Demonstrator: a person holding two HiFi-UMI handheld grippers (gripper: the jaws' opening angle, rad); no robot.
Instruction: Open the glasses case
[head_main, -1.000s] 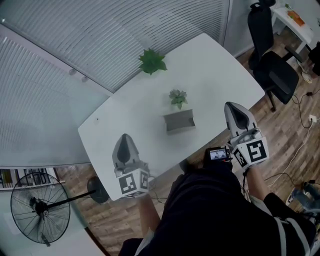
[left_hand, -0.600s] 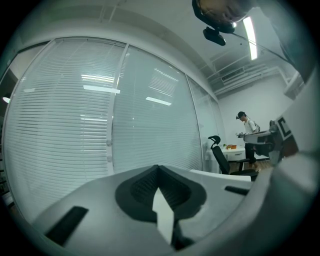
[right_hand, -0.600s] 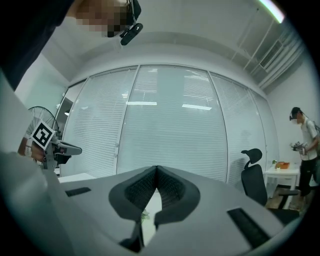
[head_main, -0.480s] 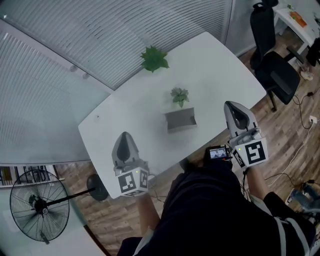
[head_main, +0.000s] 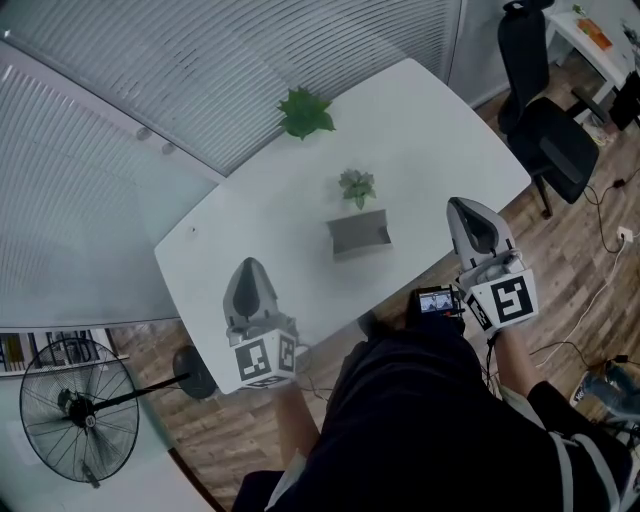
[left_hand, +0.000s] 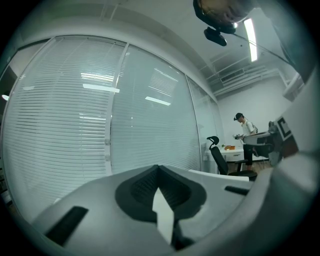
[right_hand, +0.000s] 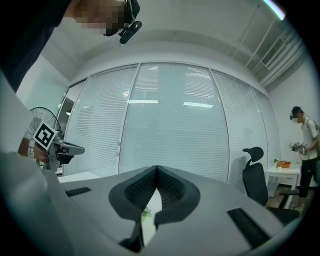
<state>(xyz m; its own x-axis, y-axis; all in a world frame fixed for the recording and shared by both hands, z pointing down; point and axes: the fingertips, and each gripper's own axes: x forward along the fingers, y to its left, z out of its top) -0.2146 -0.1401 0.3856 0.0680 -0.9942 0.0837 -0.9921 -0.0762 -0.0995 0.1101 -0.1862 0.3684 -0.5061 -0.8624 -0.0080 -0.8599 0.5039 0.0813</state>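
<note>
Head view: the grey glasses case (head_main: 358, 235) is seen on the white table (head_main: 440, 120), just in front of a small plant (head_main: 356, 187), between the two grippers but well apart from both. Whether its lid is up or down can't really be made out from above. The jaw tips of the left gripper (head_main: 251, 268) and right gripper (head_main: 464, 210) are too small to read here, and the hands are mostly covered by the marker cubes.

Left gripper view: the table is blocked by the left gripper (left_hand: 159, 169) itself, so only blinds (left_hand: 75, 125) and a far-off person (left_hand: 243, 131) are shown. The jaws are pressed together at the tips, with nothing gripped.

Right gripper view: the right gripper (right_hand: 156, 170) is closed tip to tip too, nothing held. A sliver of green plant (right_hand: 145, 214) is glimpsed through the gap lower down, plus an office chair (right_hand: 255, 175).
</note>
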